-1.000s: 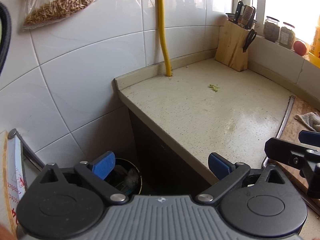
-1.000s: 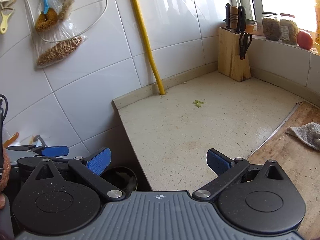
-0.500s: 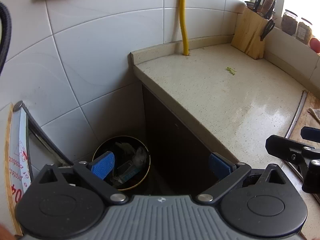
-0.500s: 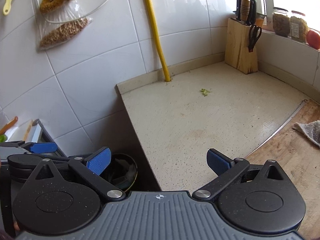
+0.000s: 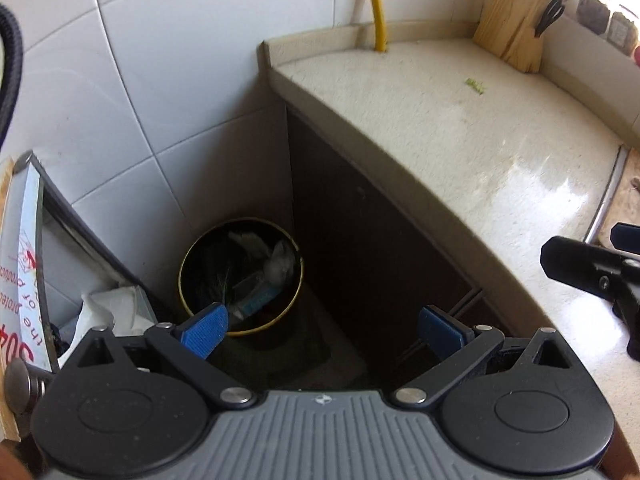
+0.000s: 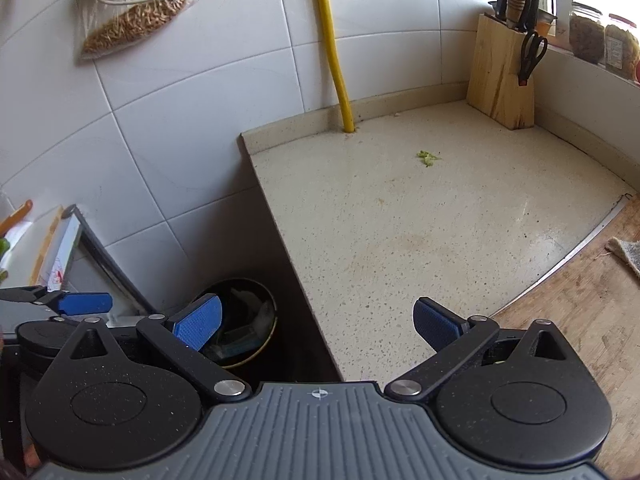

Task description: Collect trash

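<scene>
Both the left gripper and right gripper are spread wide, nothing held. The green scrap is left well back on the countertop, far from the trash bin, so it could easily get missed.

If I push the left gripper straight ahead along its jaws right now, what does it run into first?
Probably nothing solid nearby. The left gripper, jaws open and empty, points down into the dark gap beside the countertop. The trash bin sits slightly left of that line, so its rim or the floor comes first; depth is unclear.
</scene>
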{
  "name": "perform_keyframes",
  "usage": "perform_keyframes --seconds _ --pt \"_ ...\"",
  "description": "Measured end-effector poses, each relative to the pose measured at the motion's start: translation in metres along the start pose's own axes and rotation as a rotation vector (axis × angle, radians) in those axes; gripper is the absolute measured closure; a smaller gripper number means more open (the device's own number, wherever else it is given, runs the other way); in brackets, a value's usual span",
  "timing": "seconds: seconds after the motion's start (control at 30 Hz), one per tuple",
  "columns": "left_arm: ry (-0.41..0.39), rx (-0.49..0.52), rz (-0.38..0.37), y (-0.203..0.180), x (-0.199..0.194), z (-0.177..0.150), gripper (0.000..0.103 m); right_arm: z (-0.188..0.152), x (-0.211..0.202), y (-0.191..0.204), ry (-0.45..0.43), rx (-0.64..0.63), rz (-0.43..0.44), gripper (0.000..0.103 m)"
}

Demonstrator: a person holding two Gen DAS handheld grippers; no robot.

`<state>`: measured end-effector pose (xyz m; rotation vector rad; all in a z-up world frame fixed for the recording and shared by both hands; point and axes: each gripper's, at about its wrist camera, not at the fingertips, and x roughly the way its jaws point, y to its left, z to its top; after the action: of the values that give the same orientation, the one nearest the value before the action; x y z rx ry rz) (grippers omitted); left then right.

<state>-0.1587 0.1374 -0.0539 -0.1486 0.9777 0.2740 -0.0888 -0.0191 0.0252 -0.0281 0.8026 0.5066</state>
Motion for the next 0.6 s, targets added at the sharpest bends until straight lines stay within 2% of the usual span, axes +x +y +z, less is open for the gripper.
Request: perform_keyframes --seconds 0.17,0.33,0.6 --pt "0.019 -0.005 0.009 0.008 0.011 0.002 0.003 -0.004 0.01 0.001 0.039 -0.006 -0.003 0.0" --pt "0.034 -0.017 -0.004 0.02 0.025 0.019 0.003 -0.005 0.029 0.006 0.081 -0.013 -0.01 0.0" --pt "0.012 0.0 -0.021 0.03 0.035 0.046 0.002 0.011 0.048 0.012 0.086 -0.009 -0.041 0.0"
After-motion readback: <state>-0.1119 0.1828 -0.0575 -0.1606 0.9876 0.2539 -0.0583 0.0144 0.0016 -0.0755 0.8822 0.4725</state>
